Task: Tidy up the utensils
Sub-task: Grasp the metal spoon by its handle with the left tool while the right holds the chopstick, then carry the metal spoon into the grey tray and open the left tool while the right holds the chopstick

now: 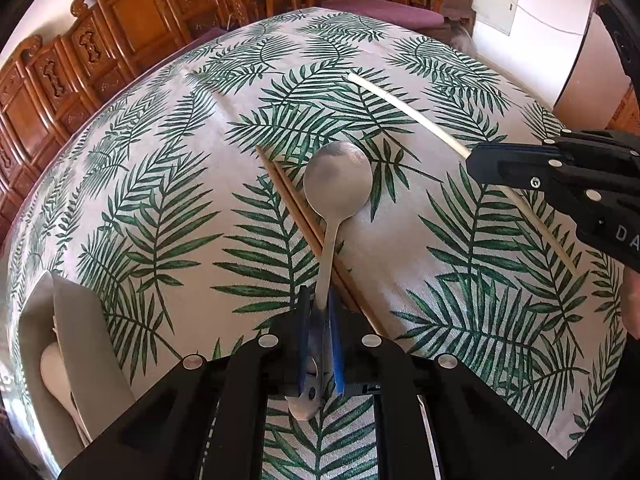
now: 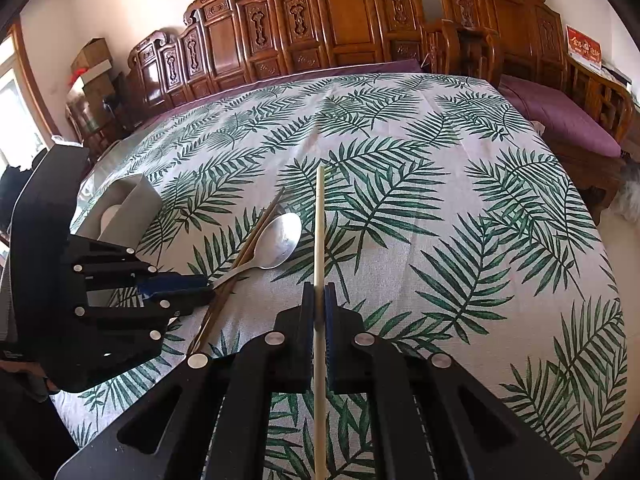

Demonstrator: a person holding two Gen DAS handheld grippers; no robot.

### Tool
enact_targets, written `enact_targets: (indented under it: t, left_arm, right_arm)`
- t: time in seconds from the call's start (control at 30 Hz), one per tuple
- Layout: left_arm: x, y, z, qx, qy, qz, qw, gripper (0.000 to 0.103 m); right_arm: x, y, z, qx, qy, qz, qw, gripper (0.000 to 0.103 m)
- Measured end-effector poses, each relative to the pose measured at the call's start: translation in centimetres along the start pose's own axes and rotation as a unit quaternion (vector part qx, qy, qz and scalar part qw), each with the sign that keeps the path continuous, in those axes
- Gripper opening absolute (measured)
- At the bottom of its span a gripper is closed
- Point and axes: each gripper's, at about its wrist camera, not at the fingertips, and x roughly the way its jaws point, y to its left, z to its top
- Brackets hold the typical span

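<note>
Right now the left gripper [image 1: 319, 312] is closed on the handle of the metal spoon [image 1: 337, 184], whose bowl points away across the tablecloth [image 1: 460, 280], lying over two brown chopsticks [image 1: 294, 200]. The right gripper [image 2: 319, 300] pinches a pale chopstick [image 2: 319, 220] lengthwise; the grey holder [image 1: 76, 312] sits nearer the left hand.
</note>
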Motion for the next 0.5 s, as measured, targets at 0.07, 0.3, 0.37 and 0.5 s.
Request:
enact_targets:
  t: [0.07, 0.3, 0.37, 0.5]
  left_arm:
    - [0.1, 0.0, 0.1, 0.001, -0.001, 0.001, 1.0, 0.008]
    - [-0.6, 0.5, -0.5, -0.03, -0.011, 0.001, 0.9995, 0.006]
    - [-1.2, 0.7, -0.8, -0.037, -0.02, -0.006, 0.9991, 0.006]
    - [-2.4, 1.3, -0.9, -0.052, -0.03, -0.009, 0.9981, 0.006]
  right_arm:
    - [0.0, 0.0, 0.0, 0.0, 0.0, 0.0, 1.0, 0.006]
    - [0.1, 0.2, 0.0, -0.003, 0.001, 0.003, 1.0, 0.006]
    - [0.1, 0.3, 0.0, -0.004, 0.001, 0.003, 1.0, 0.006]
    - [0.0, 0.5, -0.1, -0.007, 0.001, 0.003, 1.0, 0.006]
